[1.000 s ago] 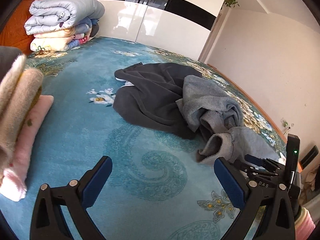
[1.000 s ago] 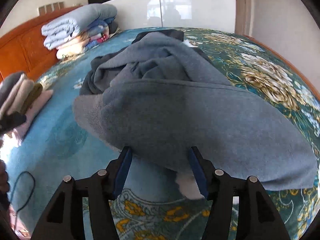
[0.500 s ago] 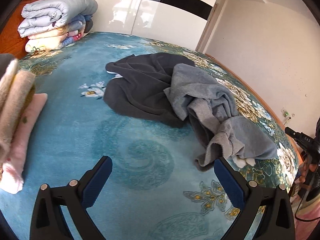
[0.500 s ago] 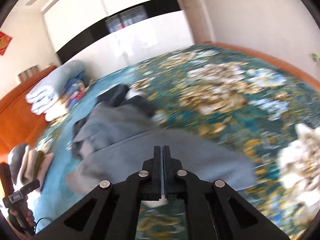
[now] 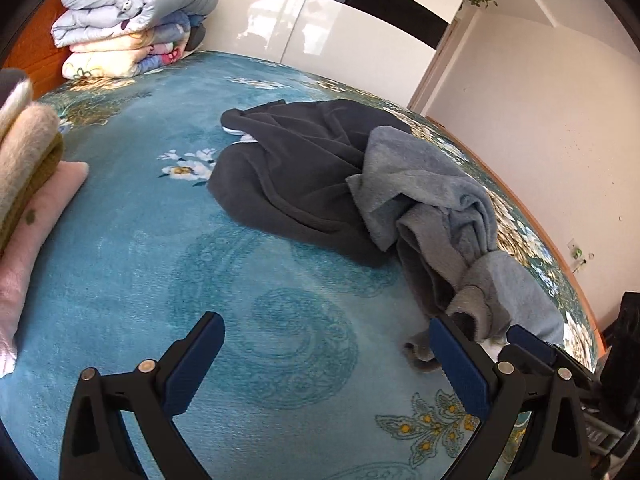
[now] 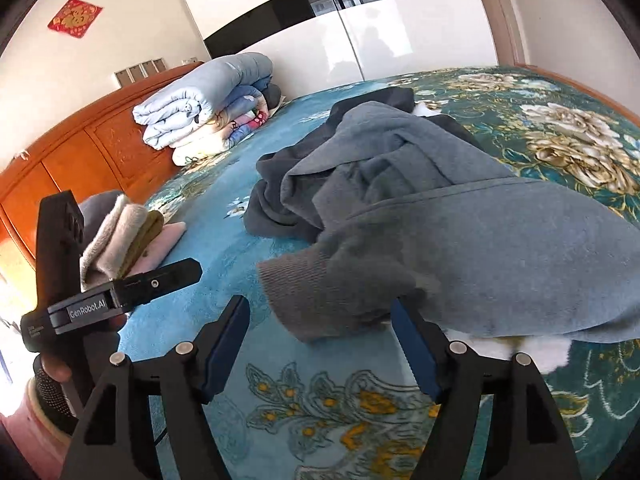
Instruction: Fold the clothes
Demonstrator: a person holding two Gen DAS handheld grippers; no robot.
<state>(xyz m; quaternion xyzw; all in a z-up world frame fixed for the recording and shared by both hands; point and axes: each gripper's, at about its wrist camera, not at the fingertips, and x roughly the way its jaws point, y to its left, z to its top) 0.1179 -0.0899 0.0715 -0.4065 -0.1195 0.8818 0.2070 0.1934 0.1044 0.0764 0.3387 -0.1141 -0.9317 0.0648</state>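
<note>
- My left gripper (image 5: 326, 350): jaws spread wide, holding nothing, over bare teal bedspread (image 5: 120, 280).
- My right gripper (image 6: 320, 334): jaws also wide apart, empty; the ribbed cuff (image 6: 320, 292) of the grey-blue sweatshirt (image 6: 480, 240) lies between and just beyond the blue pads.
- Sweatshirt crumpled, at 1 o'clock in the left view, partly overlapping a dark charcoal garment (image 5: 296, 176) at 12 o'clock.
- Folded clothes stack (image 5: 28, 184) at 9 o'clock (pink piece lowest).
- Folded quilts (image 5: 132, 20) at 11 o'clock, by the orange headboard (image 6: 80, 160).
</note>
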